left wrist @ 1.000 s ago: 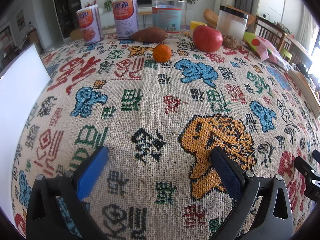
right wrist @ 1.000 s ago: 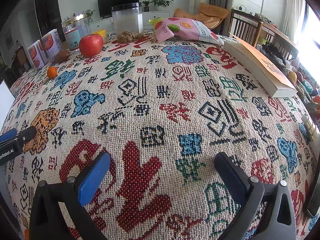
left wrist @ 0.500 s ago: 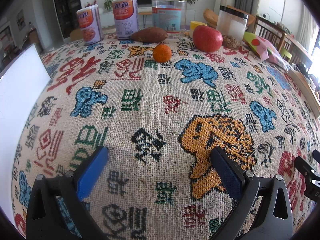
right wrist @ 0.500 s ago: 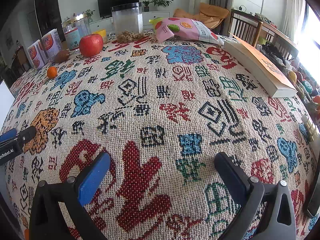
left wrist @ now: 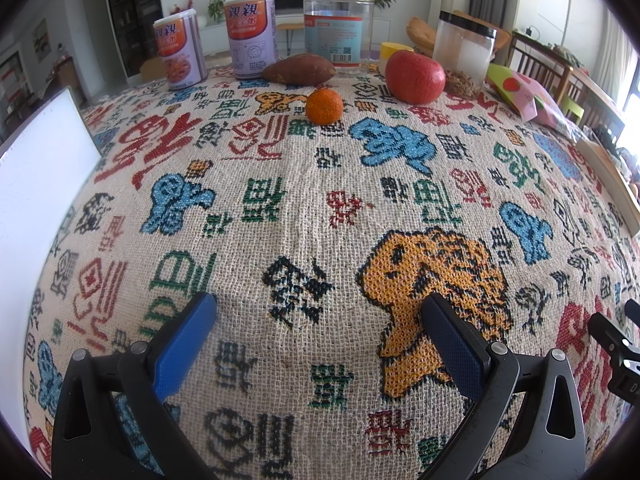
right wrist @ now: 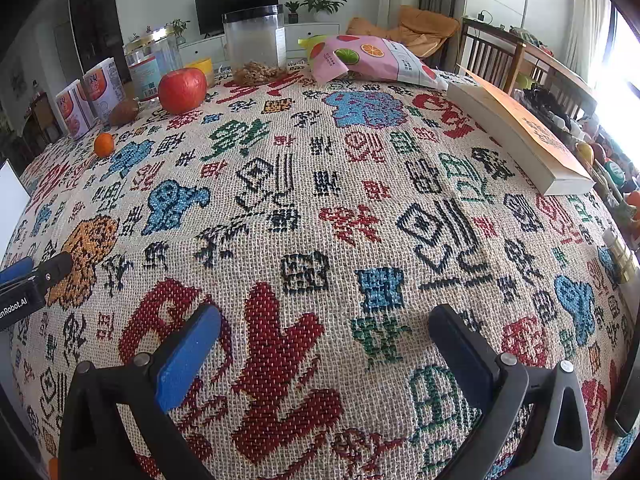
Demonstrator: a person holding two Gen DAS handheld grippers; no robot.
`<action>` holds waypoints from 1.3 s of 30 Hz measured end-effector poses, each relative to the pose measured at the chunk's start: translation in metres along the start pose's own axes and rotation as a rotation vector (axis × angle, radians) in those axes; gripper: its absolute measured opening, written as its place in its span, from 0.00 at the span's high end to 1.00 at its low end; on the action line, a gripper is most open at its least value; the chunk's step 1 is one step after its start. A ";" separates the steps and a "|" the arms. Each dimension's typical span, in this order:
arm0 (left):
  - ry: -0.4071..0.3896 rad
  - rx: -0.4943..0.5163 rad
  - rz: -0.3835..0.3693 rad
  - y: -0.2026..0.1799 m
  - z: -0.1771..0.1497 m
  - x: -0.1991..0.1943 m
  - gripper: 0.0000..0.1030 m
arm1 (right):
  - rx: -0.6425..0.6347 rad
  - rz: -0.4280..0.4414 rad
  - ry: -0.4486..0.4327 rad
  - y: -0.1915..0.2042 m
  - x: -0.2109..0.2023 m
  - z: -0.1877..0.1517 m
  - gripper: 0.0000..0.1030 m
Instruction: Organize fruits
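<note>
Nothing has moved since the earlier frames: both grippers and every item sit exactly as they did a second ago. At the far edge of the worktop, the red apple (left wrist: 415,77) rests on the patterned cloth (left wrist: 304,208), touching nothing that can be made out, with the small orange (left wrist: 324,106) a little nearer and to its left, apart from it. Just behind the orange lies the brown sweet potato (left wrist: 299,69), close to the base of the clear jar with a gold lid (left wrist: 335,26). Left of that jar stand two purple cans (left wrist: 251,36), side by side toward the far left corner. Behind the apple a yellow cup (left wrist: 391,49) peeks out, and to the apple's right stands a clear canister with a black lid (left wrist: 464,54), holding a low layer of brown bits. Farther right lies a pink snack bag (right wrist: 370,60) printed with fruit slices, and along the right edge of the worktop an orange-covered book (right wrist: 520,132) lies flat. A white board (left wrist: 36,160) shows at the left edge. The left gripper (left wrist: 318,312) sits low over the near part of the cloth, its fingers spread wide with only cloth between them. The right gripper (right wrist: 324,320) is likewise low over the near edge, fingers wide apart and holding nothing. Both are well away from the fruit.
</note>
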State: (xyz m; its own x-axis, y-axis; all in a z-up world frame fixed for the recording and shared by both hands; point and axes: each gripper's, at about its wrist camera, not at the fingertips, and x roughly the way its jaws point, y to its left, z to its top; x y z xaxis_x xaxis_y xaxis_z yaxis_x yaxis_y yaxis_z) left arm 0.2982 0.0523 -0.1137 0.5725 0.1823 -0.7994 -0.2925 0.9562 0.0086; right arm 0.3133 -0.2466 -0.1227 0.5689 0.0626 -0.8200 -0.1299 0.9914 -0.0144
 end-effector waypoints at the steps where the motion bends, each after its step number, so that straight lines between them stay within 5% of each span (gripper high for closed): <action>1: 0.000 0.000 0.000 0.000 0.000 0.000 0.00 | 0.000 0.000 0.000 0.000 0.000 0.000 0.00; 31: 0.001 0.002 -0.007 0.001 0.000 0.000 0.00 | 0.010 -0.002 0.000 0.000 0.001 0.001 0.00; 39: 0.023 0.197 -0.141 0.021 -0.045 -0.034 0.00 | 0.010 -0.003 0.001 0.001 0.001 0.001 0.00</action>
State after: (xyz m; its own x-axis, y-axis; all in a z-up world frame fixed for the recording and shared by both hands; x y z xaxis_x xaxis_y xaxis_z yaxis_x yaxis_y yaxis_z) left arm 0.2384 0.0561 -0.1131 0.5791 0.0407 -0.8142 -0.0540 0.9985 0.0114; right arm 0.3145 -0.2457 -0.1232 0.5688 0.0600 -0.8203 -0.1205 0.9927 -0.0109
